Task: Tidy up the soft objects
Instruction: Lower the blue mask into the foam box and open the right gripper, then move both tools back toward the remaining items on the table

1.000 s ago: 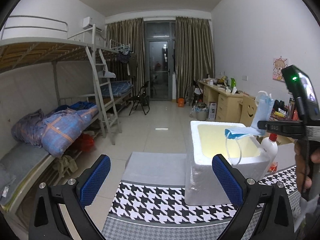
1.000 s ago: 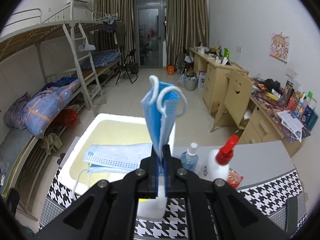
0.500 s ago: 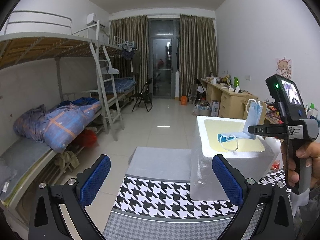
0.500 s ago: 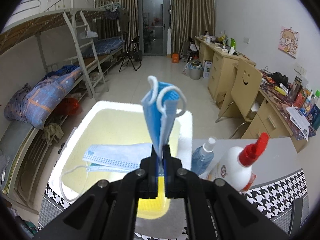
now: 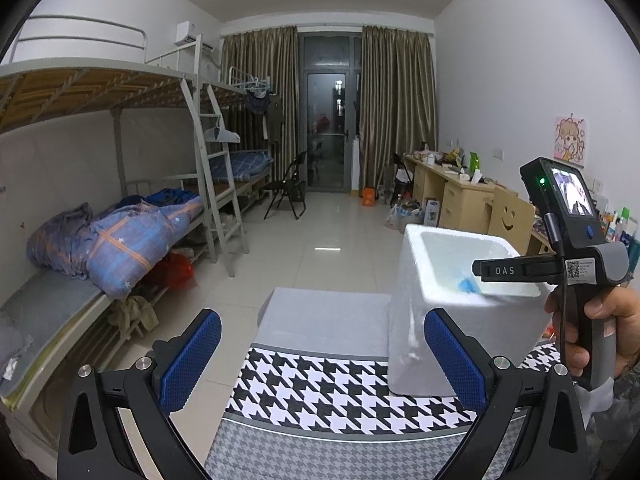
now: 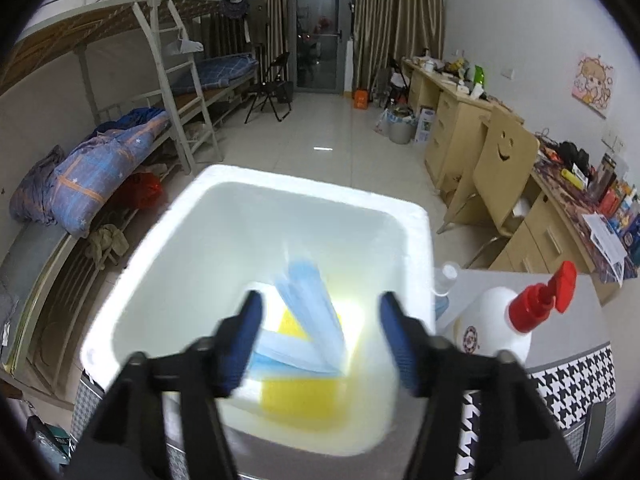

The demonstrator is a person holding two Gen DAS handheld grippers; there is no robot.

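A white foam box point(image 6: 168, 264) stands on the houndstooth table cover; it also shows in the left wrist view point(image 5: 412, 304). Blue face masks point(image 6: 308, 312) lie inside it on a yellow object point(image 6: 300, 396), blurred. My right gripper point(image 6: 320, 340) is open and empty just above the box opening; in the left wrist view it point(image 5: 480, 270) reaches over the box from the right. A bit of blue mask point(image 5: 466, 284) shows inside. My left gripper point(image 5: 320, 364) is open and empty, to the left of the box above the table.
A white bottle with a red pump point(image 6: 504, 324) and a small clear spray bottle point(image 6: 442, 284) stand right of the box. The houndstooth cover point(image 5: 320, 384) ends at the table's far edge. Bunk beds point(image 5: 120, 240) are on the left, desks point(image 5: 452, 196) on the right.
My right gripper moved down over the box and opened, letting go of the folded blue mask, which now lies inside. The mask draped on the rim is also inside now.
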